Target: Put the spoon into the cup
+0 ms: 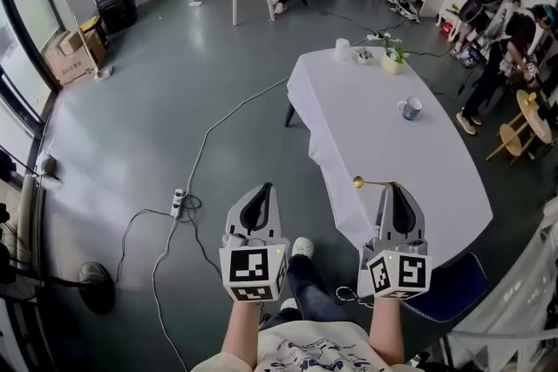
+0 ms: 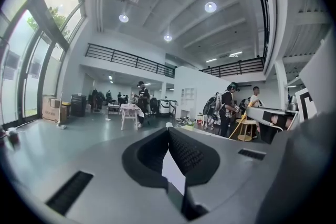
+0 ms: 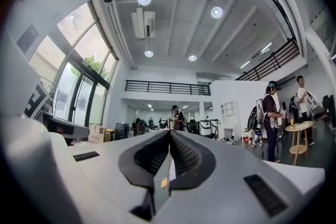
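Firmly, the right hand-held gripper (image 1: 394,186) clamps the spoon (image 1: 373,183) — cup (image 1: 411,107) well apart.

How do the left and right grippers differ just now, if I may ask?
The right gripper is shut on the spoon; the left gripper is shut on nothing. The right reaches over the table; the left hangs over floor. Both point forward.

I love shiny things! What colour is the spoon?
Gold. The spoon shows best in the head view.
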